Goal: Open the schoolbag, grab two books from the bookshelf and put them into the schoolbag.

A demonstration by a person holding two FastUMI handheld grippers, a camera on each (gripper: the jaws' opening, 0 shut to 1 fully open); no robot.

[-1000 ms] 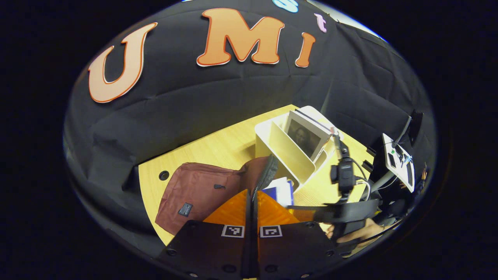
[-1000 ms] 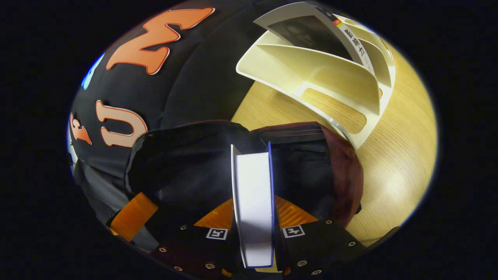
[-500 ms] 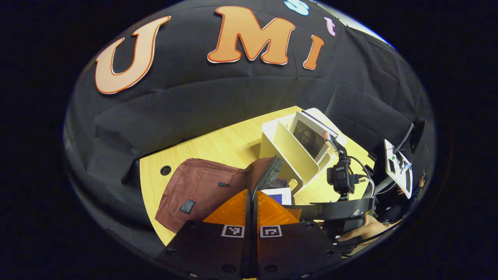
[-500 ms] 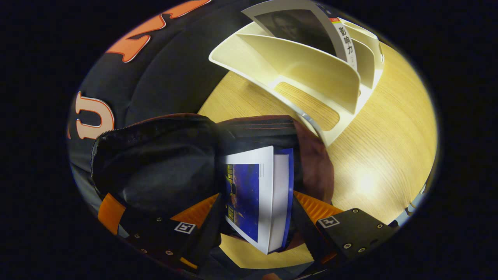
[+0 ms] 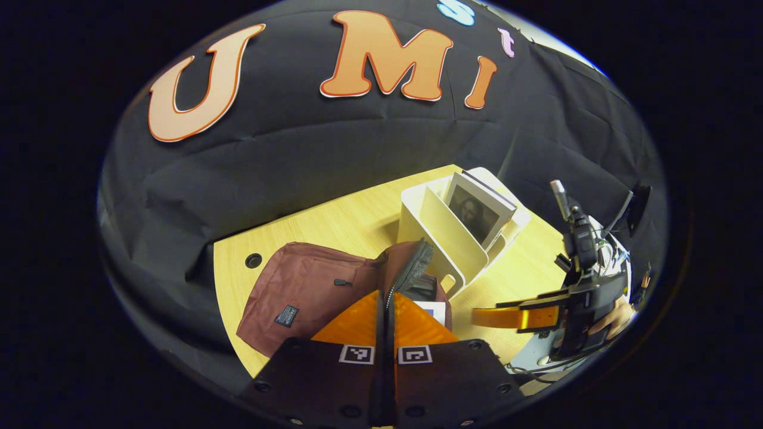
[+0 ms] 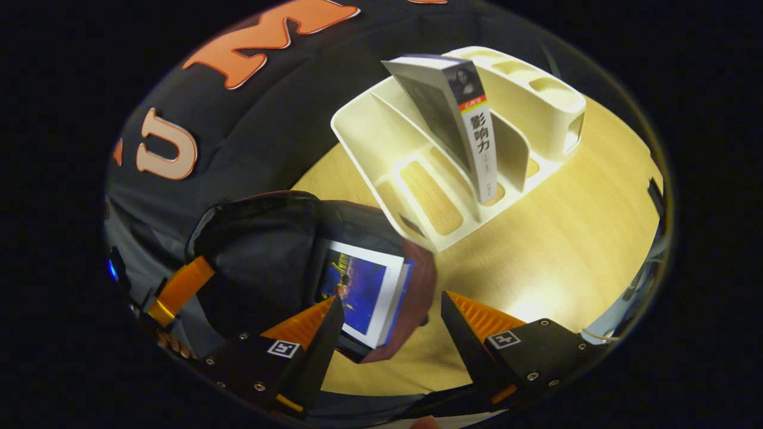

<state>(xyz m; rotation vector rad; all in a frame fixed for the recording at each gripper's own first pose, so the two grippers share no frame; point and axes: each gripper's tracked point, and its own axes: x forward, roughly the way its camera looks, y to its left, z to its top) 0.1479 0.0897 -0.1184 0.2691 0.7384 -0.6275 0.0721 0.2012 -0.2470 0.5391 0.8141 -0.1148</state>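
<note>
Blue book (image 6: 363, 292) inside open maroon schoolbag (image 5: 304, 292); grey book (image 6: 459, 119) upright in cream bookshelf (image 6: 536, 95).

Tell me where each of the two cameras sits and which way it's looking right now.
Left gripper view: rides the left gripper, shut on the schoolbag's flap; looks over the table to the bookshelf, the right gripper and a hand.
Right gripper view: rides the open right gripper, above the blue book in the schoolbag, facing the bookshelf and grey book.
Shared: schoolbag, bookshelf, grey book, table.
</note>
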